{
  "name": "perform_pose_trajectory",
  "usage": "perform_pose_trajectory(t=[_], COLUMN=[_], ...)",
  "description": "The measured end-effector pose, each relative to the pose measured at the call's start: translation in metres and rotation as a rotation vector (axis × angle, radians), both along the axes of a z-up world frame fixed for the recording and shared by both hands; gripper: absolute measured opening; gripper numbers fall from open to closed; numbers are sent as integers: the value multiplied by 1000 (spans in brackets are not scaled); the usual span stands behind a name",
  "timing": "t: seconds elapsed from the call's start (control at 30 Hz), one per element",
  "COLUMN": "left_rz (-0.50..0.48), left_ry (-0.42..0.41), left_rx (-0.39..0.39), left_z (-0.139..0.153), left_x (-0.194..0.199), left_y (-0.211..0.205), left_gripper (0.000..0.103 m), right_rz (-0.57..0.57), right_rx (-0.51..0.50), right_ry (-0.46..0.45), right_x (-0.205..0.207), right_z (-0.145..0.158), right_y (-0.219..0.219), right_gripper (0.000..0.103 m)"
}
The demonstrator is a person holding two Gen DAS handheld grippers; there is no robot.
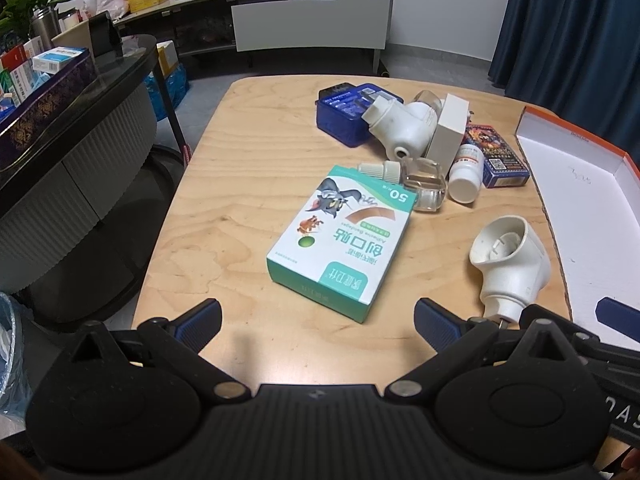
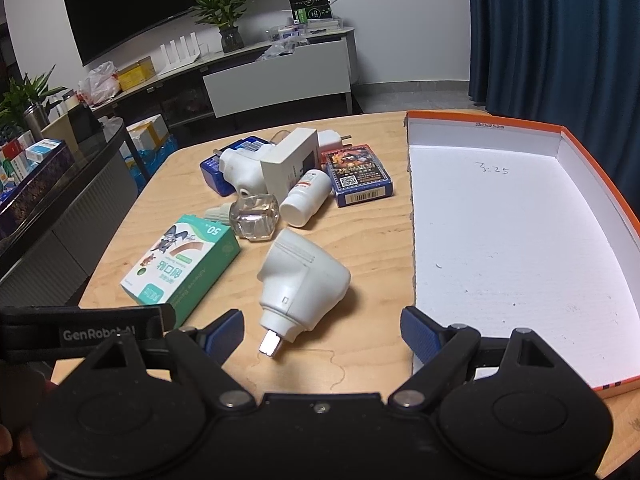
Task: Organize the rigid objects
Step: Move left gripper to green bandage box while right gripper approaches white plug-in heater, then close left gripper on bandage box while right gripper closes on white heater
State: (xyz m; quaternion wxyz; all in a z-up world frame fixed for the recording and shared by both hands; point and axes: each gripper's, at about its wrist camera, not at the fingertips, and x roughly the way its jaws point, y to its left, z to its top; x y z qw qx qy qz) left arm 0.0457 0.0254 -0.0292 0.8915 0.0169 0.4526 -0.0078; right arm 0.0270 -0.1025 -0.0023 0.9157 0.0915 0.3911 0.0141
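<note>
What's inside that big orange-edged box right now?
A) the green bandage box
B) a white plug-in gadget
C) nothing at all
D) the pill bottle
C: the right wrist view shows the orange-edged box with only its bare white floor, while all the items lie outside it on the wooden table.

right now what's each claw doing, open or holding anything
Left claw: open, holding nothing, facing the bandage box.
Right claw: open, holding nothing, the white plug-in device lying on the table between its fingers.
</note>
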Motion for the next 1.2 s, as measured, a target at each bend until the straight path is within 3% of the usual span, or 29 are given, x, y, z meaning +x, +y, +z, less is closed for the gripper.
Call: perform_pose_trajectory(t=[0.67,0.93,1.03,1.13,1.17,1.2], left_rz=[-49,-84,-86,-99,-106,-115], left_ry=[11,13,4,1,-7,-14], left_rx=[21,38,34,-3,-5,-5], left_z=[-11,-22,-26,-29,-28,-27], left_x=[24,45,52,55,54,54], left_y=[0,-3,-4,-4,-5,-8], left_gripper=[103,103,98,85,78,72], right_rz=[-9,1,9,23,33,46], right_rx=[-2,43,83,117,122,122], right_ry=[41,84,88,85,79,75], right_x=[27,46,55,64,65,67], right_z=[-16,-28,-31,-33,-33,-32], right_y=[-1,0,-3,-5,-5,-4], right_gripper=[100,100,100,95,82,79])
